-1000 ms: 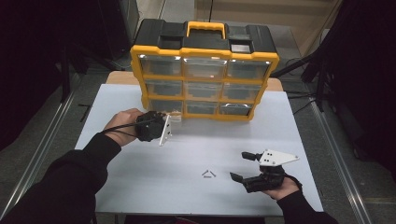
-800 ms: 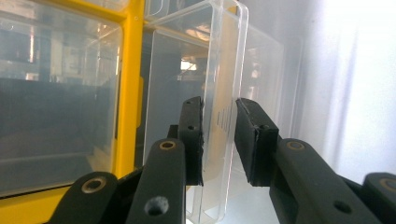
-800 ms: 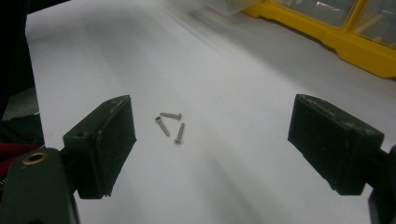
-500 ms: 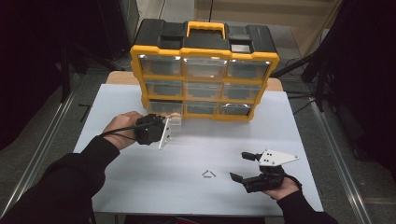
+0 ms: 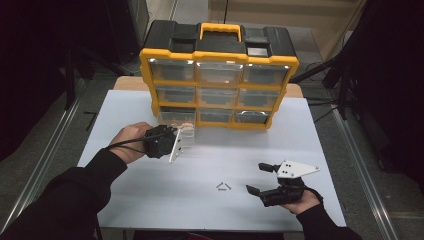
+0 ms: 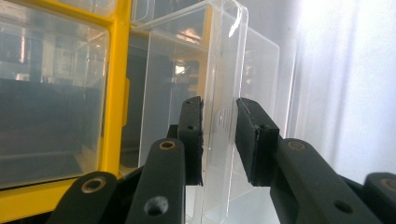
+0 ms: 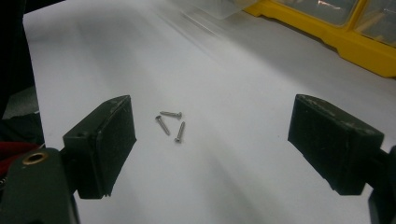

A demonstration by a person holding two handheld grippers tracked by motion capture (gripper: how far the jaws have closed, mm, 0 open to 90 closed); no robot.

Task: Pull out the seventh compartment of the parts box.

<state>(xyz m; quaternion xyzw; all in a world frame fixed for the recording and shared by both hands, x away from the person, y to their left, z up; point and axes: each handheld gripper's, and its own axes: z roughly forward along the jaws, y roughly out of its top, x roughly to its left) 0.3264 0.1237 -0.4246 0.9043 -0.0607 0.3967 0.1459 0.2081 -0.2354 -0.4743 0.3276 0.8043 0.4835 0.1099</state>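
At the far edge of the white tabletop (image 5: 125, 107) stands a yellow and black organizer cabinet (image 5: 218, 75) with three rows of clear drawers and a yellow handle on top. Just in front of its bottom left slot, a clear plastic drawer (image 5: 183, 134) is pulled out from the cabinet, its front wall caught between the black jaws of the left hand-held gripper (image 5: 172, 144); the left gripper view shows that wall pinched on both sides by the pads (image 6: 194, 140), with the yellow frame (image 6: 114, 88) just beside it. Well apart, near the front right of the tabletop, the right hand-held gripper (image 5: 263, 178) rests low with its jaws spread wide and nothing between them. Between the two, nearer the right one, three small silver screws (image 7: 169, 123) lie loose on the bare surface, close together and roughly forming an open triangle
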